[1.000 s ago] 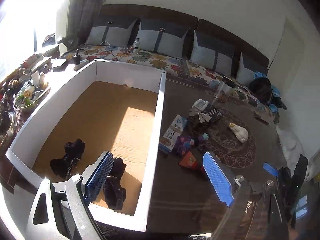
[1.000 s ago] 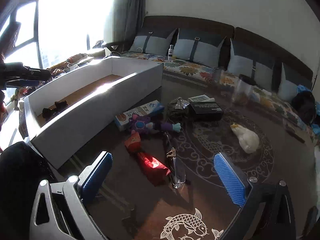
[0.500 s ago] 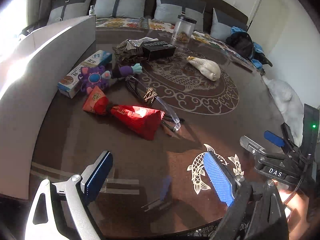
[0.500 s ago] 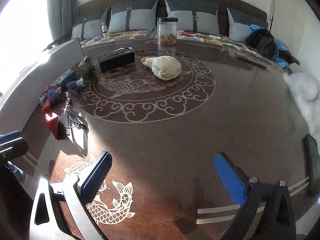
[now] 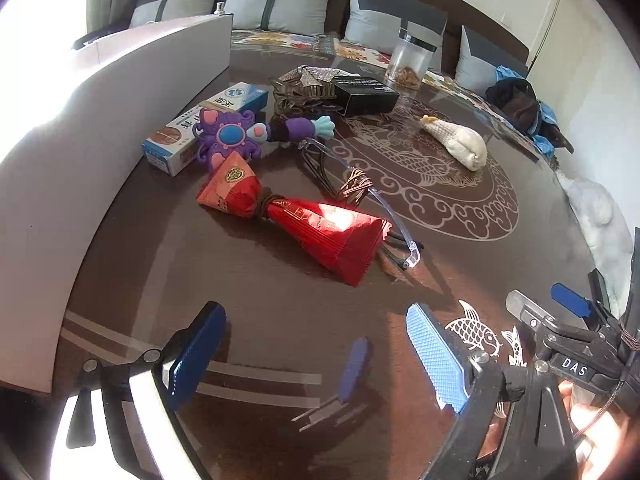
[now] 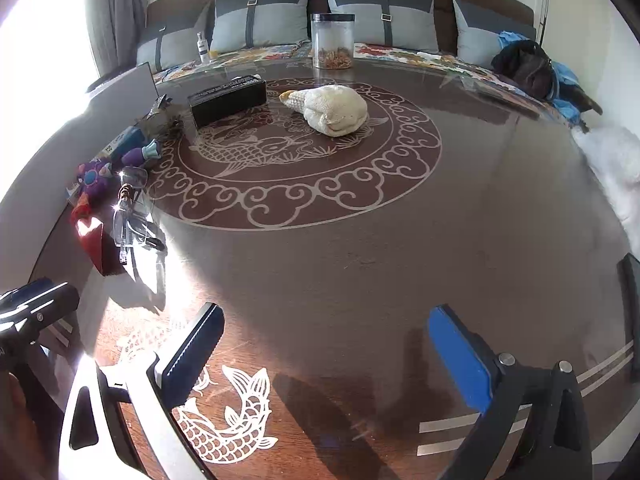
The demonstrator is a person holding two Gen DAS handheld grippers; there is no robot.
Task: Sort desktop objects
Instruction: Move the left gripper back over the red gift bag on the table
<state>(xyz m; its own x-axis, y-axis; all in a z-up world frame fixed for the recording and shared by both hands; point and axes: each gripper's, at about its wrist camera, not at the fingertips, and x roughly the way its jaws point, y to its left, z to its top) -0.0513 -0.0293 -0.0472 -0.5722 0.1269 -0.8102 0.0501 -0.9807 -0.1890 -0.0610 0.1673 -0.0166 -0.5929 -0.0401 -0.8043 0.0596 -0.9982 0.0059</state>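
Observation:
My left gripper is open and empty, low over the dark glass table. Just beyond its fingers lie two red packets tied together. Clear glasses rest against them. Farther back are a purple toy, a blue-and-white carton, a hair clip and a black box. My right gripper is open and empty over bare table by a fish inlay. A knitted corn lies far ahead of it.
The white wall of a large sorting box runs along the left. A clear jar stands at the table's far edge. A sofa with grey cushions lies behind it. White fabric sits off the right edge.
The left gripper left the white box and dropped to the table near the red packets. The right gripper swung right and lower, off the clutter. Both stayed open and hardly moved lately.

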